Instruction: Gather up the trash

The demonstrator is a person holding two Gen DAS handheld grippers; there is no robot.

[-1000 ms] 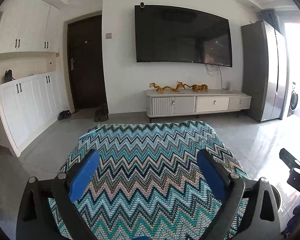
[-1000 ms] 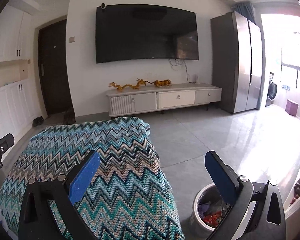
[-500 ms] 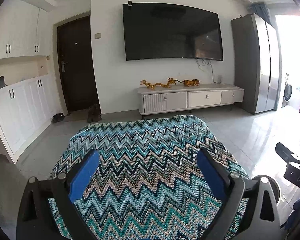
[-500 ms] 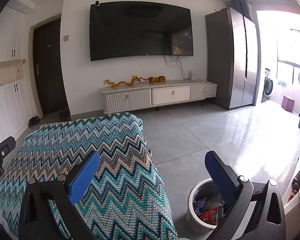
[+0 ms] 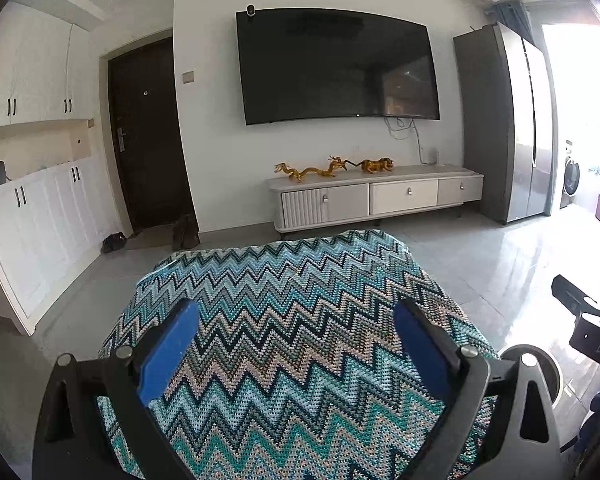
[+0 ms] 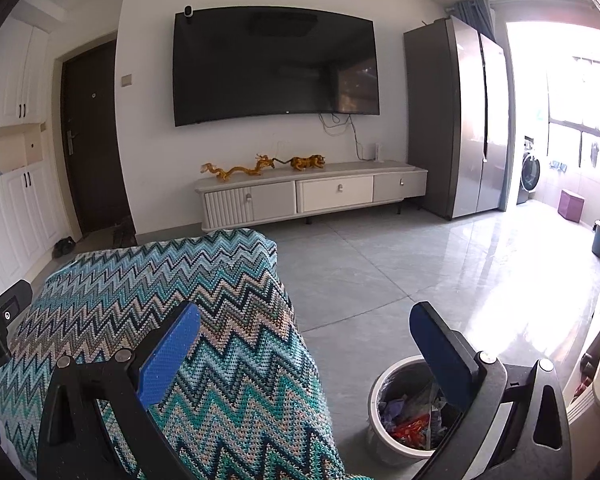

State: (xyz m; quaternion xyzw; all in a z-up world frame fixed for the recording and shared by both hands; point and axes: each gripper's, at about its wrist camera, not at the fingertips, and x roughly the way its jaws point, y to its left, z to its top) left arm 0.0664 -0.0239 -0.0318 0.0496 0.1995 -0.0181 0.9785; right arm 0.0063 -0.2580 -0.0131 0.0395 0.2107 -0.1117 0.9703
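My left gripper (image 5: pixel 296 340) is open and empty, held above a table draped in a teal zigzag cloth (image 5: pixel 292 304). My right gripper (image 6: pixel 306 344) is open and empty, over the cloth's right edge (image 6: pixel 204 300). A white trash bin (image 6: pixel 384 436) stands on the floor just below my right finger; it holds crumpled wrappers, red and purple among them (image 6: pixel 408 430). Its rim also shows in the left wrist view (image 5: pixel 548 364). I see no loose trash on the cloth.
A TV cabinet (image 6: pixel 312 196) with gold figurines stands against the far wall under a wall-mounted TV (image 6: pixel 276 64). A grey fridge (image 6: pixel 456 120) is at the right, a dark door (image 5: pixel 148 136) and white cupboards (image 5: pixel 32 208) at the left. Grey tiled floor (image 6: pixel 400 272) lies between.
Both grippers have drifted slightly: the views shifted a little and the trash bin shows more fully under my right gripper. Both stay open and empty.
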